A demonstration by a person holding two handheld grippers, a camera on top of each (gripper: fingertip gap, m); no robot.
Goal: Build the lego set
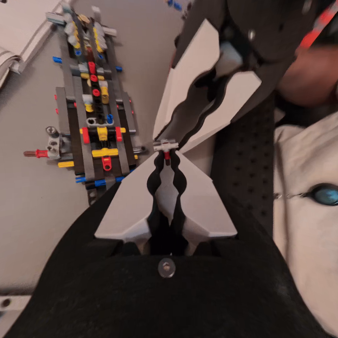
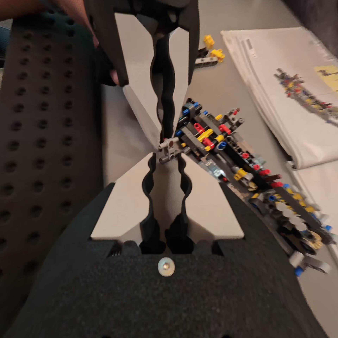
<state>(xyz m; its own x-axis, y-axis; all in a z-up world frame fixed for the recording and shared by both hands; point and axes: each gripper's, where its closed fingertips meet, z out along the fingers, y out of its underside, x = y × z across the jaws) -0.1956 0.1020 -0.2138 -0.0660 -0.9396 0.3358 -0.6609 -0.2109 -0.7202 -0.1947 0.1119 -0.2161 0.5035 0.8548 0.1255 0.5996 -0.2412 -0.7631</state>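
While both tools are meeting tip to tip above the tabletop [image 1: 27, 210], the left hand-held gripper [image 1: 166, 157] is pinching a red pin [image 1: 166, 155]. The right hand-held gripper [image 2: 167, 158] is clamping a small grey connector [image 2: 168, 150] joined to that pin. The long lego chassis [image 1: 95, 109] is lying just beside them, near an open instruction booklet [image 2: 274, 87].

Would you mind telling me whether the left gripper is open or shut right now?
Shut. The left gripper pinches the red pin of a small grey connector piece, which the right gripper also grips.
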